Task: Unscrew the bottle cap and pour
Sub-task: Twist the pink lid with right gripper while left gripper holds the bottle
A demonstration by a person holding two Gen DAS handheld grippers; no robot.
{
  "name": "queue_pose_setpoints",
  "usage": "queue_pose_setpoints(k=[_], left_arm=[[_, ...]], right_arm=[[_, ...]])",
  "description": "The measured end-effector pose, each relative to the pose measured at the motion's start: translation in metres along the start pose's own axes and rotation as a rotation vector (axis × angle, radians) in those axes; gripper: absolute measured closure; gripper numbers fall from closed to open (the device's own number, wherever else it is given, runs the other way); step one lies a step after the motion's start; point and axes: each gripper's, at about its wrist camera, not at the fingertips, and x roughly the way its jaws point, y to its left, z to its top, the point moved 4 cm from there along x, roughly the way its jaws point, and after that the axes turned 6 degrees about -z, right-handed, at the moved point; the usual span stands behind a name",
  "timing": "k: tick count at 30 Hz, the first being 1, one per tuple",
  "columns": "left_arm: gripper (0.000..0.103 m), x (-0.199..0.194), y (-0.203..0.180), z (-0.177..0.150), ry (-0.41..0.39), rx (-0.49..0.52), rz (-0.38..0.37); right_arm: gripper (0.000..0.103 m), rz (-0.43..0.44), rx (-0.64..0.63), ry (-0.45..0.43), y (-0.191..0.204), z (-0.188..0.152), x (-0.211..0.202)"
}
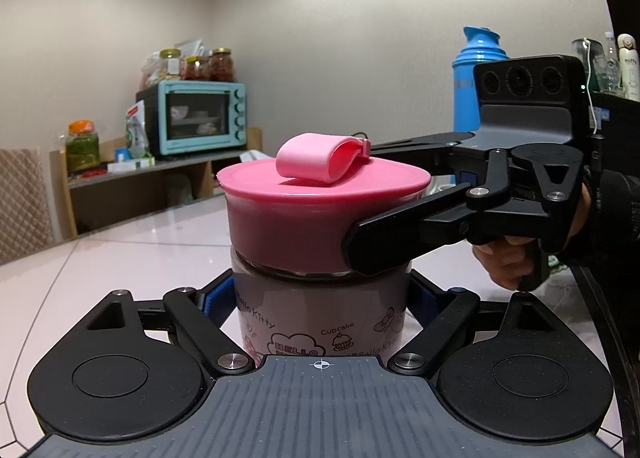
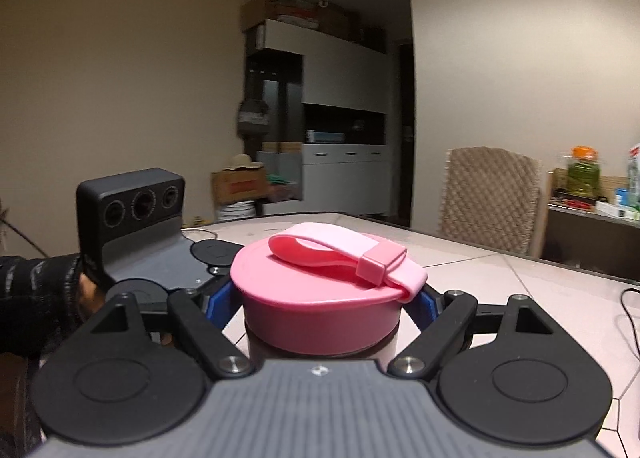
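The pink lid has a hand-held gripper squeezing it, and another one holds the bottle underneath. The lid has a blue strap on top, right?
Not quite: the strap is pink, like the pink lid itself, as the right wrist view shows. The rest holds: the right hand-held gripper squeezes the lid and the left hand-held gripper holds the bottle underneath.

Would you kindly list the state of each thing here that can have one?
pink cap: on the bottle, strap folded over its top
bottle: upright on the table, capped
left gripper: shut on the bottle
right gripper: shut on the pink cap
toaster oven: door closed
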Motion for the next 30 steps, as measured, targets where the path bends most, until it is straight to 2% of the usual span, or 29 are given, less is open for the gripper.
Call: queue_pose_setpoints(k=[6, 8, 9, 13, 15, 19, 30], left_arm=[[0.013, -0.001, -0.001, -0.001, 0.0, 0.001, 0.0], [0.013, -0.002, 0.0, -0.001, 0.0, -0.003, -0.001], [0.013, -0.002, -0.001, -0.001, 0.0, -0.001, 0.0], [0.013, -0.003, -0.001, -0.002, 0.0, -0.002, -0.001], [0.013, -0.003, 0.0, -0.001, 0.001, -0.003, -0.001], [0.013, -0.003, 0.0, -0.001, 0.001, -0.003, -0.001], [0.013, -0.003, -0.001, -0.001, 0.001, -0.002, -0.001]], right_arm=[[0.017, -0.024, 0.0, 0.002, 0.005, 0.004, -0.002], [0.01, -0.051, 0.001, 0.011, 0.007, 0.006, -0.003], [0.006, -0.07, 0.004, 0.018, 0.01, 0.007, -0.004], [0.005, -0.155, 0.029, 0.045, 0.017, 0.009, -0.007], [0.004, -0.239, 0.08, 0.056, 0.02, 0.011, -0.012], [0.002, -0.335, 0.163, 0.027, 0.032, 0.011, -0.024], [0.001, -0.498, 0.185, 0.039, 0.056, 0.011, -0.007]])
